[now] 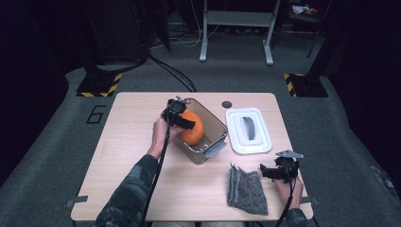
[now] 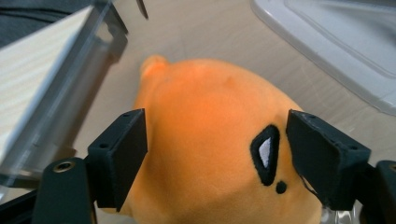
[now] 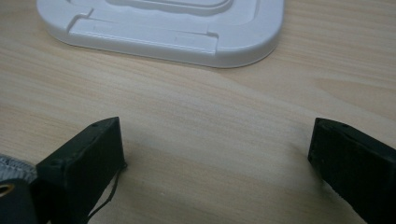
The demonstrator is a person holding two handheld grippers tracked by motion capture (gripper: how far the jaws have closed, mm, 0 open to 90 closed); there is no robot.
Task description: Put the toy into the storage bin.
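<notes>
- The orange plush toy point(image 1: 193, 128) is seen inside the clear box point(image 1: 215, 124) in the middle of the surface point(image 1: 137, 118).
- In the left gripper view, the left gripper point(image 2: 215, 158) is placed around the toy, one jaw on each side. The jaws are open; whether the pads touch the plush cannot be told. The toy's lower part is cut off there.
- From above, part of the toy is hidden by the left gripper.
- The right gripper point(image 3: 217, 161) is held open over bare wood, beside the grey cloth point(image 1: 247, 190).
- The white lid point(image 1: 249, 130) is cut off in both gripper views.
</notes>
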